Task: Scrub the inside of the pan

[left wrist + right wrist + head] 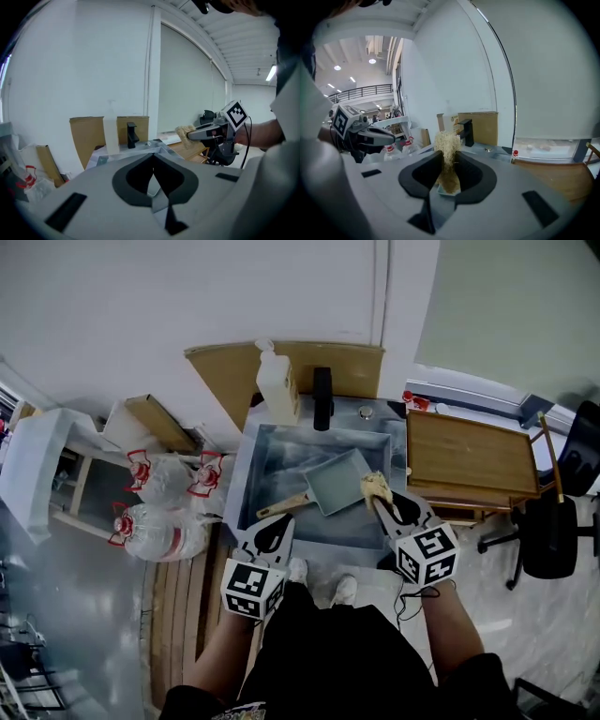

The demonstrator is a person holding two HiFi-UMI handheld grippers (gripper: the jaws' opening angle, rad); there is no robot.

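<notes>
A person stands at a steel sink (255,463), seen from above, with a two-jaw gripper in each hand. In the basin lies a square grey pan (339,480), open side up. Its wooden handle (281,506) points toward the person's left, at the near left corner of the sink. A black faucet (322,397) and a pale soap bottle (277,385) stand at the back rim.

The right gripper (384,504) is clamped on a tuft of straw-coloured fibrous scrubber (377,486). Its own view shows the fibres pinched between the two jaws and sticking out past them. The scrubber hangs in the air just beside the pan's right edge and seems to be above it, not touching.

The left gripper (278,529) hovers over the near edge of the sink, close to the end of the pan handle. Its jaws are pressed together with nothing between them.

Scrubbing does not look to be under way, since neither tool is in contact with the pan. This looks like a pause between strokes, or the approach to one.

The next move likely calls for the left jaws to part and take the wooden handle, or to press down on the pan, so that it stays put. The right hand would then lower the scrubber onto the pan's inner floor and rub it across.
</notes>
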